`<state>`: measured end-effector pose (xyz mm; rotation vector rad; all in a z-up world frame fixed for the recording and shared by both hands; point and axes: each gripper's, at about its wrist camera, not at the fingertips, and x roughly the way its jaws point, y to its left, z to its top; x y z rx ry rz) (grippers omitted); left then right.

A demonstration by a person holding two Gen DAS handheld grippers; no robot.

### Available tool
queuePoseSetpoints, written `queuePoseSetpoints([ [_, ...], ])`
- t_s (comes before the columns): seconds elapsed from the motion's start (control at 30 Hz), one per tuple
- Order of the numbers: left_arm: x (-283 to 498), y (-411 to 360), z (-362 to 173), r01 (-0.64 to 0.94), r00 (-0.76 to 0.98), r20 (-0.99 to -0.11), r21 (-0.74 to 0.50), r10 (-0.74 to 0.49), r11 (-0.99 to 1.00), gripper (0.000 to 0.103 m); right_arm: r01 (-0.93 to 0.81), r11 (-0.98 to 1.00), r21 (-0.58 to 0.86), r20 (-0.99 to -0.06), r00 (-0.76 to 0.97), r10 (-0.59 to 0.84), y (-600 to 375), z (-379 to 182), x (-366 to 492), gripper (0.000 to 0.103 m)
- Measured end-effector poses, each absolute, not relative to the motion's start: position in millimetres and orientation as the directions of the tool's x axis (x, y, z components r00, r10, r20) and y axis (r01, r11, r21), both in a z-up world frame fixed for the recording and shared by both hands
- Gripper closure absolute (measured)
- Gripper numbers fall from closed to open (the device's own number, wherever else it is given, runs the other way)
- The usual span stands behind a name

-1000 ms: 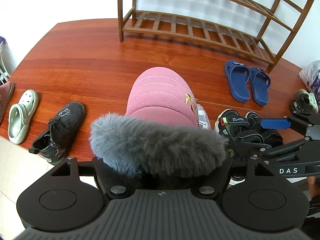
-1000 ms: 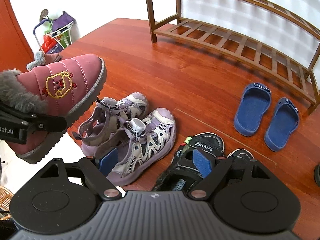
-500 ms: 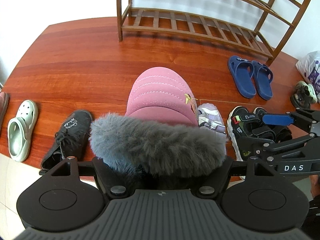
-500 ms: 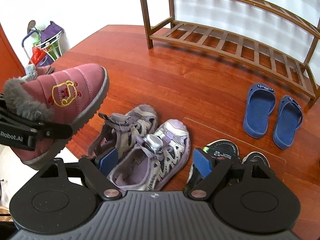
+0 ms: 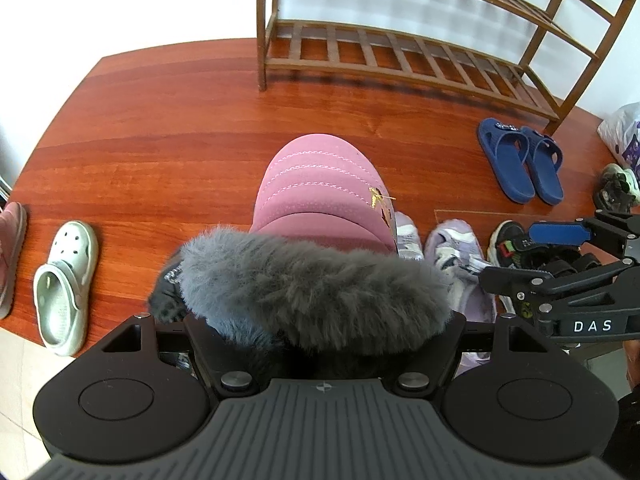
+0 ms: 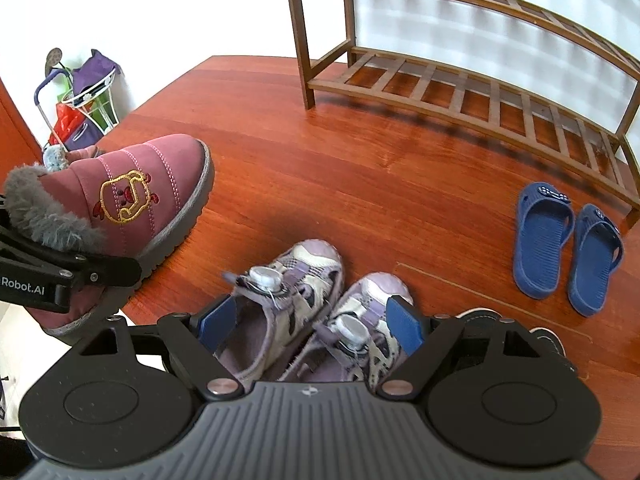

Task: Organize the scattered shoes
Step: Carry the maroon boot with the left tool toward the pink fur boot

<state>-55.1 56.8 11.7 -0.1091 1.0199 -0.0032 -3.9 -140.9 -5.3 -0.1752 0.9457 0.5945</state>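
My left gripper [image 5: 320,320] is shut on a pink boot [image 5: 320,192] with a grey fur cuff and holds it above the red wooden floor; its fingertips are hidden by the fur. The boot [image 6: 140,200] also shows at the left of the right wrist view. My right gripper [image 6: 308,324] is open and empty, just above a pair of purple sandals [image 6: 296,300]. It appears in the left wrist view [image 5: 560,248] at the right. A brown wooden shoe rack [image 5: 400,52] stands at the back, with bare shelves.
Blue slippers [image 6: 564,248] lie before the rack's right end. Black sandals [image 5: 520,244] lie right of the purple pair. A pale green clog [image 5: 66,280], another pink boot [image 5: 10,256] and a black shoe [image 5: 168,292] lie at left. A trolley [image 6: 80,100] stands at far left.
Both grippers have moved forward and to the left. The right gripper has gone from above the black sandals to above the purple sandals. The left still holds the boot.
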Motion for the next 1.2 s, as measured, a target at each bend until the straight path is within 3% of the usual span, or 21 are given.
queuePoseSetpoints([
  [1.2,-38,138,12,-0.022,0.484,-0.872,-0.092,-0.070,0.996,0.030,-0.388,0.915,0.106,-0.803,0.510,0.309,-122,1,-11,0.017],
])
